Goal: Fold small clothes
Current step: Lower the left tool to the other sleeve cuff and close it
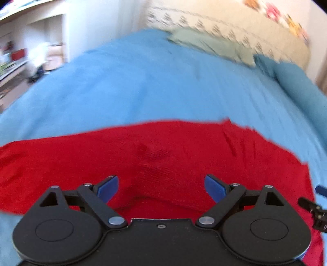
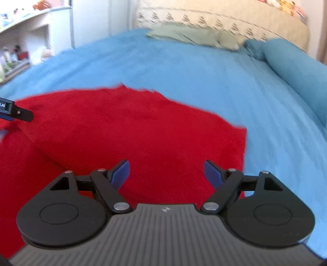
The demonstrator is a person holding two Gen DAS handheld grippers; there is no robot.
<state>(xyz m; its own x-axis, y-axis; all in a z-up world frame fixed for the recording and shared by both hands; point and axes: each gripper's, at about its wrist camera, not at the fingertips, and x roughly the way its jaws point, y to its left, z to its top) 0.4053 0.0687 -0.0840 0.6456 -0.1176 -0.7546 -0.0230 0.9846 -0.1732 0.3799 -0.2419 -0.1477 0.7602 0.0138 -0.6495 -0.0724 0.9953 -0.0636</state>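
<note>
Hovering low over the cloth, the left gripper (image 1: 161, 185) fills the bottom of its own view with its jaws spread wide and nothing between the blue pads (image 1: 108, 188). The right gripper (image 2: 166, 174) sits the same way at the bottom of its view, wide apart and holding nothing.

Just beyond both sets of fingers lies the red garment (image 1: 163, 147), spread on the blue bedspread (image 1: 143, 81). In the right wrist view the red garment (image 2: 126, 131) takes up the lower left and centre of the frame, its right edge running down toward the right finger. It looks mostly flat, with a soft ridge crossing the lower left that may be a fold or only a wrinkle; motion blur makes that hard to settle. My reading is that folding is at an early stage: the piece is laid out, neither gripper has an edge, and the grasping and folding over remain to be done.

Farther off, toward the top of both frames, a pale green cloth (image 2: 184, 34) lies near the patterned headboard (image 2: 224, 18), with shelves (image 2: 24, 36) at upper left.

A small white emblem marks the right gripper's grey body; a label on the other tool at the left edge is too blurred to read.
</note>
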